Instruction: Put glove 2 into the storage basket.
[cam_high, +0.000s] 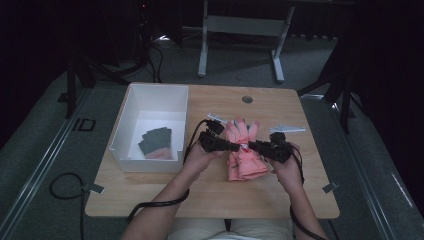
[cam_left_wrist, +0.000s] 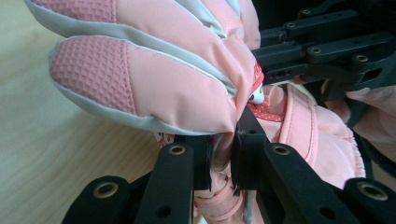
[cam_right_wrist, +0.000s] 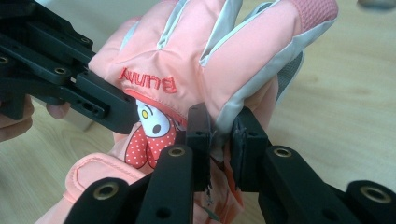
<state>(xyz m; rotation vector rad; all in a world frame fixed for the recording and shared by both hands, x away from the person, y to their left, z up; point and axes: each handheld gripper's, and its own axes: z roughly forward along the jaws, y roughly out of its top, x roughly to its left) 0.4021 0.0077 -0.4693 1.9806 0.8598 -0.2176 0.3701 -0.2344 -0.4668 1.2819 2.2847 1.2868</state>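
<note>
Two grippers, left and right, each pinch one pink glove; perhaps two dark gloves lie in one white bin.

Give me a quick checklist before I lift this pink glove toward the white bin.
1. Left tongs pinched on the pink glove: ok, fabric sits between the jaws.
2. Right tongs pinched on the glove: ok, they clamp its edge.
3. Both tongs gripping opposite sides: ok, as the high view shows.
4. White bin has room: ok, one dark glove lies in it, with bare floor behind.
5. Path to the bin clear: ok, bare table lies between.
6. Grip deep enough to hold during the lift: cannot tell.
</note>
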